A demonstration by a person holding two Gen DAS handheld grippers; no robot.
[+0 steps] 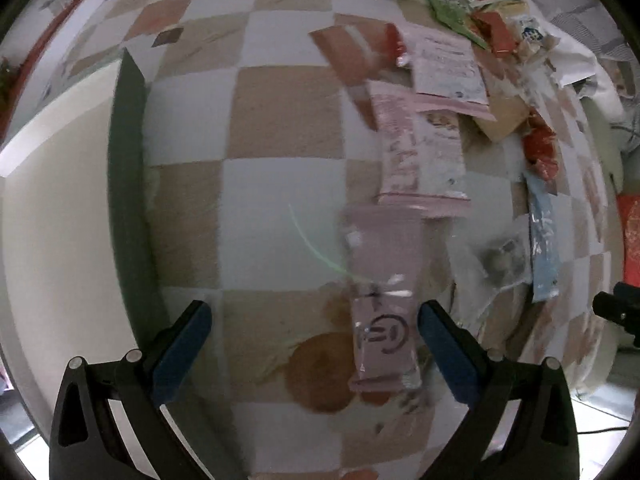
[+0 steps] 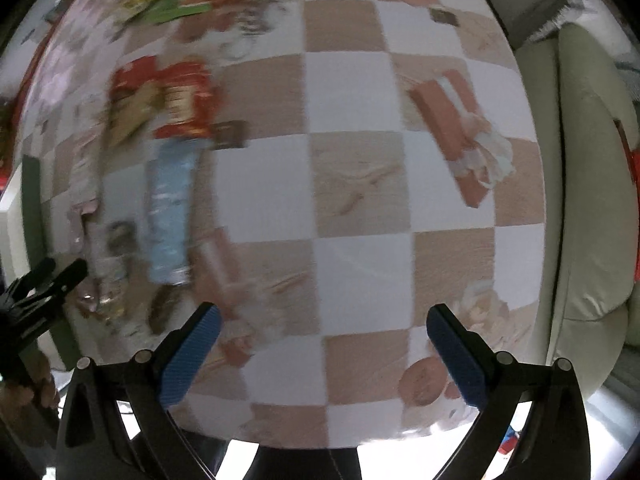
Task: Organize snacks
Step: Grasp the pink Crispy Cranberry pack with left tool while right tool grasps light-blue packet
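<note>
Only the left view shows the pink packet [image 1: 382,300] between the spread fingers of the left gripper [image 1: 314,344]; right gripper [image 2: 322,344], likewise spread, hovers over checkered cloth [image 2: 360,176].

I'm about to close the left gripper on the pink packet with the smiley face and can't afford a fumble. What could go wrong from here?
1. The pink smiley packet sits off-centre in the open left gripper, close to the right finger; closing may push it aside instead of pinching it.
2. Its far end seems to touch the next pink packet, so lifting could drag that one.
3. Both views are blurred, so alignment is uncertain.
</note>
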